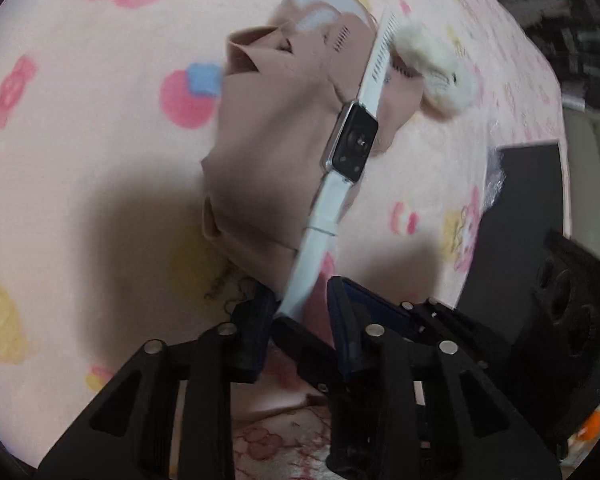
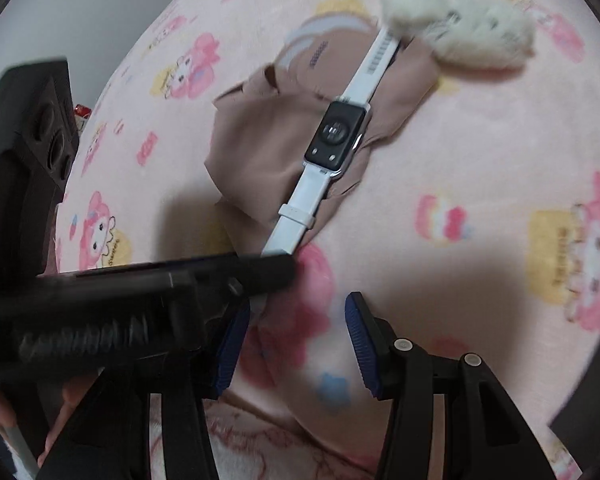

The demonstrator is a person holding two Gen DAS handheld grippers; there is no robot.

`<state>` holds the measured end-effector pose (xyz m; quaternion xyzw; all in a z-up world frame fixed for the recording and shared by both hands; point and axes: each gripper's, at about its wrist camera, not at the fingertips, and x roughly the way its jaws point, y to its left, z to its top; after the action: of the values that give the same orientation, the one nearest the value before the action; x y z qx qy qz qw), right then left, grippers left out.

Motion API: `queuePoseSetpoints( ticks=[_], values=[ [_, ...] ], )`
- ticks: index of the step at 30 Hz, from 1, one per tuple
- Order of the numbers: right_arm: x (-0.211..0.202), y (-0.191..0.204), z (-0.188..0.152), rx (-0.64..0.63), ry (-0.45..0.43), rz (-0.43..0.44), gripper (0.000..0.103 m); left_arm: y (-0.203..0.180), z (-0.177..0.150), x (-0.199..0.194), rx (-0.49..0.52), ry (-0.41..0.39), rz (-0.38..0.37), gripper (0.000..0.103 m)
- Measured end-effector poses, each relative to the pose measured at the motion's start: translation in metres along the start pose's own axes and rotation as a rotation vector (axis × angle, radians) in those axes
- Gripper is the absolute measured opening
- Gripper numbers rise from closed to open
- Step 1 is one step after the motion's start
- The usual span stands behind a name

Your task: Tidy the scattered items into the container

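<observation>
A smartwatch [image 1: 350, 138] with a white strap lies face down across a crumpled beige cloth [image 1: 268, 160] on the pink patterned blanket [image 1: 80, 160]. My left gripper [image 1: 298, 312] is closed on the near end of the white strap. A fluffy white hair clip [image 1: 436, 76] lies beyond the far strap end. In the right wrist view the watch [image 2: 334, 138], cloth [image 2: 260, 148] and fluffy clip [image 2: 484, 36] show ahead. My right gripper [image 2: 296, 344] is open and empty, just below the strap end. The left gripper crosses that view at left [image 2: 180, 280].
A dark flat box or container [image 1: 508, 232] sits at the blanket's right edge in the left wrist view. The blanket [image 2: 480, 140] spreads wide around the cloth. Dark furniture shows beyond the bed edge at upper right.
</observation>
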<state>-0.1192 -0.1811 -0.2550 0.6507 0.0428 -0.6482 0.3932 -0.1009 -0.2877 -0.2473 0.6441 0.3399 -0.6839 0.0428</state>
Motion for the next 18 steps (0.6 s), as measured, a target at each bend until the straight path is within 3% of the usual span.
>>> queuePoseSetpoints(
  ticks=[2,5,11,18],
  values=[
    [-0.005,0.002,-0.005,-0.006,-0.008,0.044,0.014,-0.007,-0.007,-0.008,0.026,-0.016,-0.019,0.01],
    [-0.029,0.004,-0.02,-0.01,-0.064,0.055,0.008,-0.021,-0.024,-0.023,0.054,-0.043,-0.074,0.006],
    [-0.085,-0.004,-0.07,0.0,-0.174,0.032,0.004,-0.075,-0.077,-0.034,0.166,-0.06,-0.134,0.006],
    [-0.131,-0.044,-0.132,0.069,-0.237,0.007,0.004,-0.143,-0.123,-0.001,0.282,0.027,-0.171,0.006]
  ],
)
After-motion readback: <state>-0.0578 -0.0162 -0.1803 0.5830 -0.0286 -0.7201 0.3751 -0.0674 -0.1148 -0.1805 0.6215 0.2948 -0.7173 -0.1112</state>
